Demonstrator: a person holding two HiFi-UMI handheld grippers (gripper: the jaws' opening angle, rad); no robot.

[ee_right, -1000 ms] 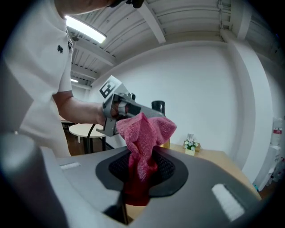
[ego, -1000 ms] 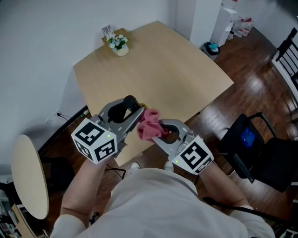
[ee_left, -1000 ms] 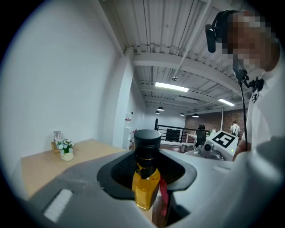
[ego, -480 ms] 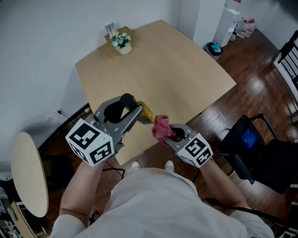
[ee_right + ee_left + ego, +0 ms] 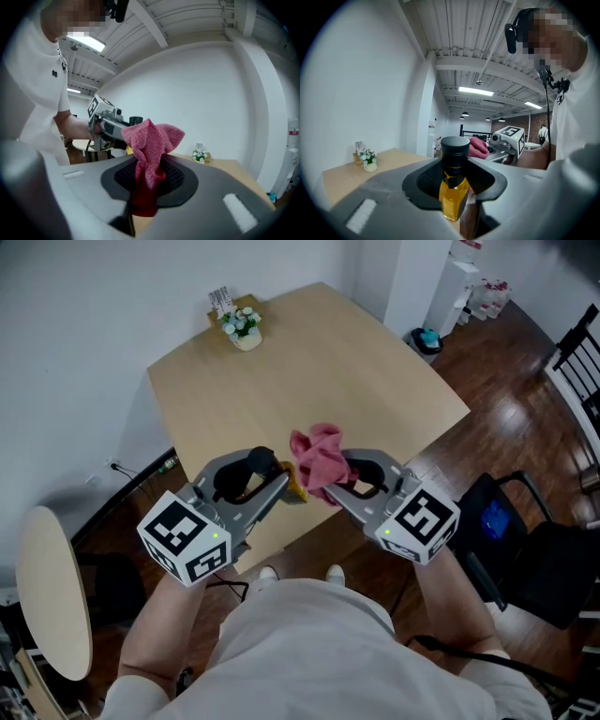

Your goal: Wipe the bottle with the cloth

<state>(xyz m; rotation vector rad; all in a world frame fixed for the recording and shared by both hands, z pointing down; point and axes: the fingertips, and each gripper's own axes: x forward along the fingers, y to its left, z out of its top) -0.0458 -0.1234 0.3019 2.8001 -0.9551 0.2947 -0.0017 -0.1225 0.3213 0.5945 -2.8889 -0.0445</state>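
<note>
Bottle point(image 5: 453, 199) sits pinched in the left gripper point(image 5: 278, 476). The jaws squeeze tight on its sides, I think so it cannot slip or spin while it gets rubbed. It hangs in the air, and the near edge of the table point(image 5: 281, 381) is under it. The right gripper point(image 5: 333, 481) bites hard on the pink cloth point(image 5: 317, 457). A fluffy bunch sticks out just right of the bottle, so soft cloth meets it, not hard jaws. I cannot tell if they touch. The bottle is small, with a round black cap on top and see-through sides full of yellow stuff.
</note>
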